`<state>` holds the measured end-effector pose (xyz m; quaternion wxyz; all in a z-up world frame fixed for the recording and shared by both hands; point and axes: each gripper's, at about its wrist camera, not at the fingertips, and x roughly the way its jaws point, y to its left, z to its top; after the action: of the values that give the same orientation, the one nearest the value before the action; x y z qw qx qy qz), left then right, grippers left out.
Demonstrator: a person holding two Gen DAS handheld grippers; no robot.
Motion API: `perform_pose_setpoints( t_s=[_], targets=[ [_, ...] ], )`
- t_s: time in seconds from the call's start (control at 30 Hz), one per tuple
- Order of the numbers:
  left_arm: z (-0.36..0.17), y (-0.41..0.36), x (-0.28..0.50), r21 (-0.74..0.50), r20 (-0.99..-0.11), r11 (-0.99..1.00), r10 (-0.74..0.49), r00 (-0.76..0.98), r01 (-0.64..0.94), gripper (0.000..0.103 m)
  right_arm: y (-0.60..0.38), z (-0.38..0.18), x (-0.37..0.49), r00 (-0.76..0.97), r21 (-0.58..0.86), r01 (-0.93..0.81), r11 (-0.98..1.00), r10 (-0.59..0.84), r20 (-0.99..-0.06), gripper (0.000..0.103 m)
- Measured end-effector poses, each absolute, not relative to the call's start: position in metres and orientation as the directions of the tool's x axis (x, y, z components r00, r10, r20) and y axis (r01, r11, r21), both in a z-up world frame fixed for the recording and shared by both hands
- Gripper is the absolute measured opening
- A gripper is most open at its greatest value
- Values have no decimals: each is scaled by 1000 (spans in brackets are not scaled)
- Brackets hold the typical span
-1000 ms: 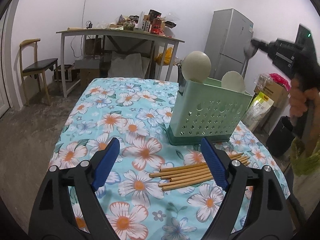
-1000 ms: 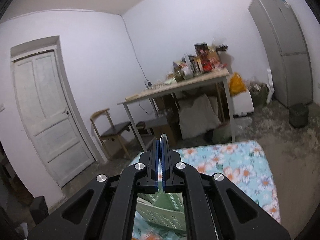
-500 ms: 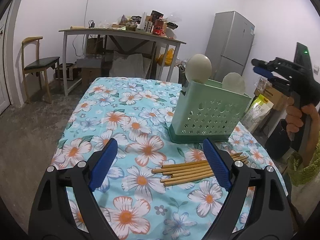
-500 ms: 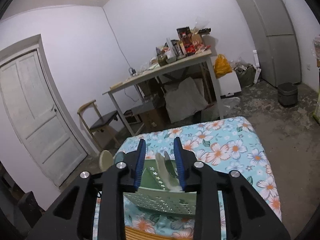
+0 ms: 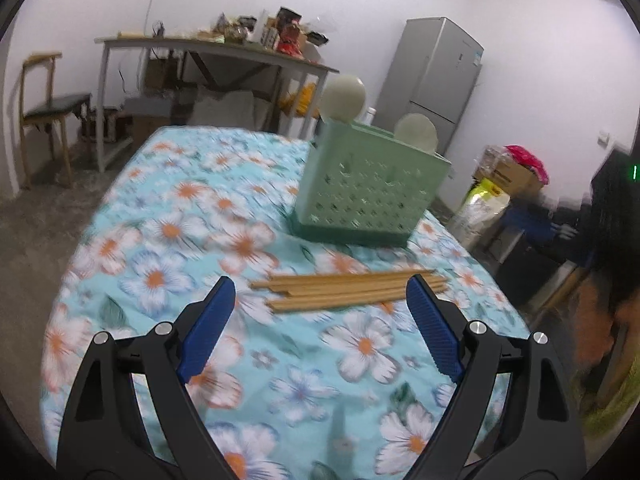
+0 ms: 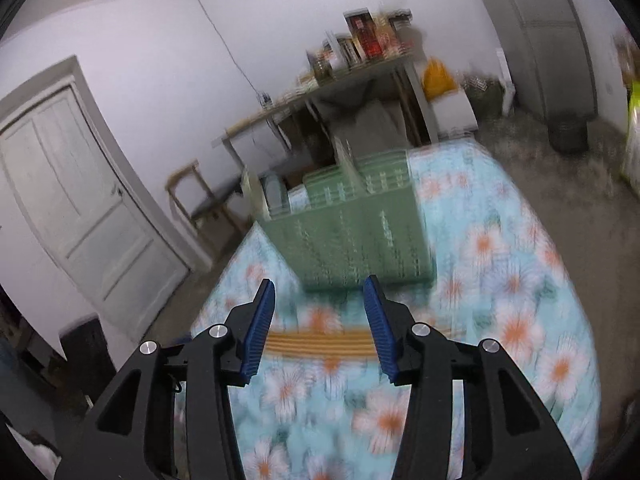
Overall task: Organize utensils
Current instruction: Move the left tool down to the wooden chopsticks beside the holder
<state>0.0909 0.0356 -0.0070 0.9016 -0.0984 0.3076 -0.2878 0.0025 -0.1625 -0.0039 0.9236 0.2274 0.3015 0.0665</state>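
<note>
right gripper (image 6: 319, 286) has just opened (empty) over chopsticks (image 6: 320, 342).

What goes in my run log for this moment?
left gripper: open, empty | right gripper: opening, empty | chopsticks: on table | green caddy: spoons inside

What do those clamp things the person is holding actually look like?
Both tongs look alike. The left tongs have two black plastic arms with triangular cut-outs, silver round screw heads, and ribbed blue pads on the inner faces. The right tongs match: black frame, silver screws, blue ribbed pads. Seen from the left camera, the right tool's black body carries a small green light.
</note>
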Motion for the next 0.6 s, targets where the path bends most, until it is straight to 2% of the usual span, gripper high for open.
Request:
perform_pose_setpoints(
  t_s=[0.17,0.3,0.4,0.47,0.6],
  targets=[
    [-31,27,106,-545,-505,732,-675,537,409,83,-163,-40,-8,770,525,64,849,293,-567,46],
    [-49,17,119,-641,-492,676,-726,481,364,81,-165,-42,-7,773,533,57,844,300,-559,46],
    [-65,14,131,-717,-490,638,-748,449,280,69,-170,-42,-5,780,542,49,839,307,-545,46],
    [-78,17,140,-765,-488,611,-755,438,201,56,-172,-44,-3,782,555,46,831,316,-538,46],
    [-87,28,152,-830,-451,550,-761,466,95,45,-175,-53,-1,777,572,50,819,328,-537,46]
  ],
)
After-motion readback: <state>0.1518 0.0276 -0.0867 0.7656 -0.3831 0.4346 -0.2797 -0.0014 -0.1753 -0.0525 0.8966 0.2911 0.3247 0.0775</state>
